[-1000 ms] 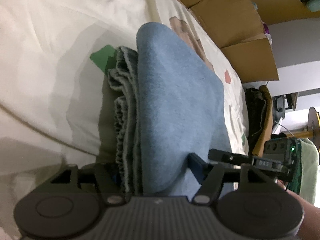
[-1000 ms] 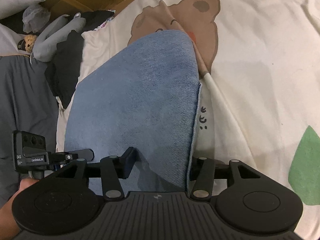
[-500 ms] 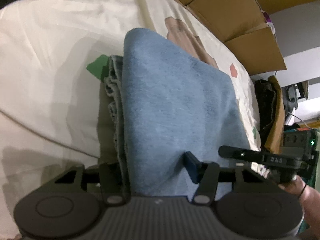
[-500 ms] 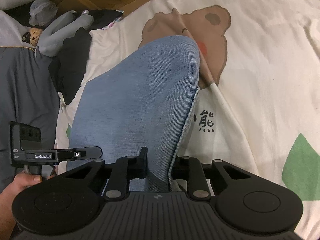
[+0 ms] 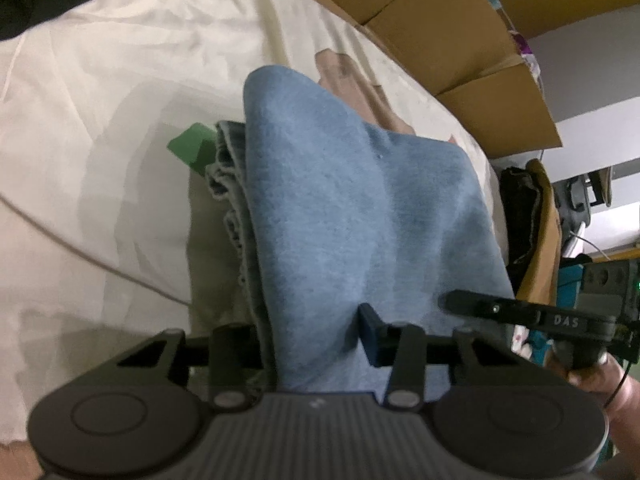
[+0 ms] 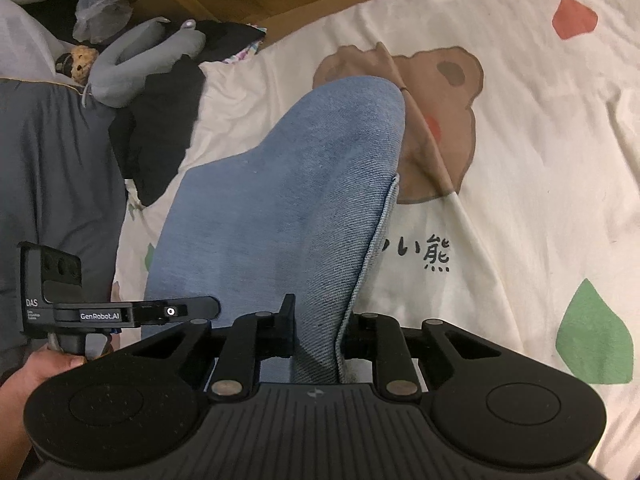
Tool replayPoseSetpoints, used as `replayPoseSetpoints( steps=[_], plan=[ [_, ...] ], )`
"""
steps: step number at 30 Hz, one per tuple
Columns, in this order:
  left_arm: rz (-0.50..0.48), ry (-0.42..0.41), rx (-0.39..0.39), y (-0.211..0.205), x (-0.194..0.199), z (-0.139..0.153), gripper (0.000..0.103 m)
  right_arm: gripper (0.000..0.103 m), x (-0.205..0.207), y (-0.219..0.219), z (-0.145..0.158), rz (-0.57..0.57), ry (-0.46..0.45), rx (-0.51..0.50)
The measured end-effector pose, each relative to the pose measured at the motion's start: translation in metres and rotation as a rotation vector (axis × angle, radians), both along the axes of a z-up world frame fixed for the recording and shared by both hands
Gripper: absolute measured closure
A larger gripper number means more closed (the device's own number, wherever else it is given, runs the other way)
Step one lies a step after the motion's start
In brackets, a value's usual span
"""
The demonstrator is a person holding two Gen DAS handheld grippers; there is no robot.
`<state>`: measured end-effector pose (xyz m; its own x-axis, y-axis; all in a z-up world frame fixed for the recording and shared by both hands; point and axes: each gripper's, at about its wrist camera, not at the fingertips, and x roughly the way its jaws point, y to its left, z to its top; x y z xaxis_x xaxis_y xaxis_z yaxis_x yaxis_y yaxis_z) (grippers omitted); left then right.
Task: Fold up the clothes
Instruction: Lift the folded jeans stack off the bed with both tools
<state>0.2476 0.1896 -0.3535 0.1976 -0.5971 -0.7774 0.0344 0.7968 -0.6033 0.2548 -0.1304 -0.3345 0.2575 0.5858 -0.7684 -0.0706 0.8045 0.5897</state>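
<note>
From the left wrist view: blue denim garment [image 5: 360,216] already doubled over, frayed hem layers stacked along its left edge, near end raised off the bed sheet [image 5: 100,140]. Left gripper [image 5: 316,332] with jaws about half closed, just now closing further, both pressing a thick bundle of the cloth. Probably in the middle of a further fold, near end still to be carried over and laid flat. Cream sheet with a green patch beside the hem; cardboard boxes [image 5: 460,28] along the far side, dark clothes piled at the right. From the right wrist view: same garment [image 6: 280,208] hanging from the right gripper [image 6: 318,332], jaws nearly closed and pinching its stitched edge, far rounded end still resting on the sheet over a brown bear print [image 6: 440,120]. A grey plush toy [image 6: 140,56] and dark cloth at the upper left, a grey cover at the left edge.
</note>
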Motion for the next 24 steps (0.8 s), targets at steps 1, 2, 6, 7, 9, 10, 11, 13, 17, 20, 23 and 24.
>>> replayPoseSetpoints(
  steps=[1,2,6,7,9,10,11,13,17,20,23,24],
  plan=[
    [0.000,-0.003,-0.001,-0.001,0.000,0.004,0.059,0.084,-0.001,-0.001,0.005,-0.002,-0.002,0.000],
    [0.000,-0.007,-0.001,-0.002,-0.001,0.008,0.059,0.084,-0.002,-0.001,0.009,-0.004,-0.003,0.001],
    [0.000,-0.024,-0.005,-0.007,-0.002,0.027,0.059,0.084,-0.008,-0.005,0.030,-0.018,-0.016,0.006],
    [-0.001,-0.027,-0.007,-0.009,-0.002,0.032,0.060,0.085,-0.010,-0.005,0.035,-0.021,-0.020,0.007],
    [-0.002,-0.034,-0.010,-0.011,-0.003,0.043,0.060,0.085,-0.012,-0.007,0.048,-0.020,-0.029,0.008],
    [-0.003,-0.040,-0.012,-0.012,-0.004,0.051,0.060,0.085,-0.014,-0.008,0.056,-0.019,-0.033,0.008],
    [-0.004,-0.044,-0.013,-0.012,-0.004,0.058,0.060,0.085,-0.015,-0.009,0.064,-0.018,-0.037,0.007],
    [-0.005,-0.056,-0.015,-0.011,-0.005,0.075,0.060,0.085,-0.017,-0.011,0.081,-0.015,-0.050,0.011],
    [-0.015,-0.084,-0.013,-0.016,-0.003,0.115,0.060,0.085,-0.020,-0.017,0.120,-0.019,-0.078,0.024],
    [-0.029,-0.094,-0.003,-0.022,-0.004,0.151,0.061,0.085,-0.022,-0.022,0.156,-0.020,-0.095,0.022],
    [-0.029,-0.109,0.000,-0.028,-0.008,0.189,0.061,0.085,-0.027,-0.025,0.197,-0.006,-0.124,0.017],
    [-0.029,-0.117,0.001,-0.030,-0.010,0.203,0.061,0.085,-0.028,-0.027,0.210,-0.009,-0.129,0.019]
  ],
)
